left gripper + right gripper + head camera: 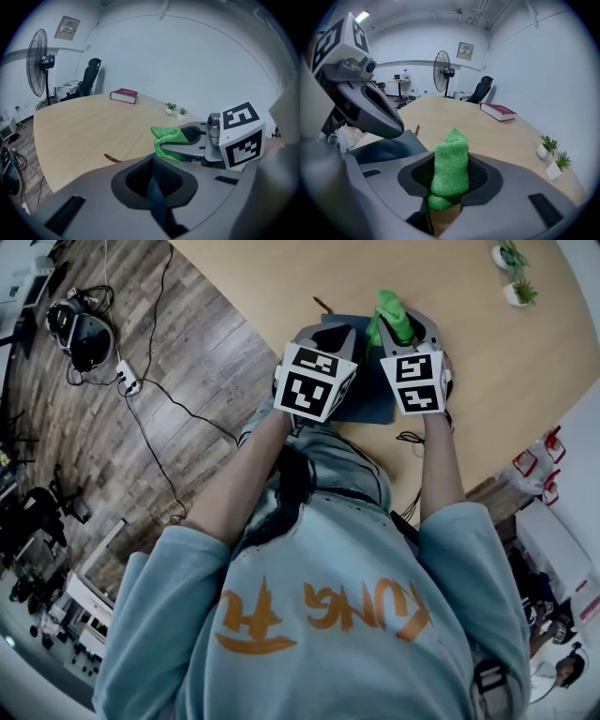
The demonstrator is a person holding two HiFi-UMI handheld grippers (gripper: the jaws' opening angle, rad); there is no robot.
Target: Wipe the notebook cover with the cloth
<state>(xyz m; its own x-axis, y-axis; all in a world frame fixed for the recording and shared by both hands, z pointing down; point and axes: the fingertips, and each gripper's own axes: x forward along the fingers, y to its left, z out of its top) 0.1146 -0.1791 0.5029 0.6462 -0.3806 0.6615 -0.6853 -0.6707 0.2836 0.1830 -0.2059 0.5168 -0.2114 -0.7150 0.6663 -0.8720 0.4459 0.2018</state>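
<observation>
While the left gripper (152, 183) has its fingers closed on a strip of the smooth dark-blue notebook (371, 405), apparently steadying it on the wood-grain worktop (450, 296), the right gripper (405, 332) clamps a nubby green cloth (451, 161) bunched upright. Wiping looks not yet begun; next, that soft wad must come down onto the cover.

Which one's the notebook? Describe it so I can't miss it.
Start from the big wooden table. At its near edge, beneath the left tongs and beside the right tongs, lies a flat, dark blue notebook. The only other book is red and sits far across the table, and the green cloth is bunched in the right tongs.
</observation>
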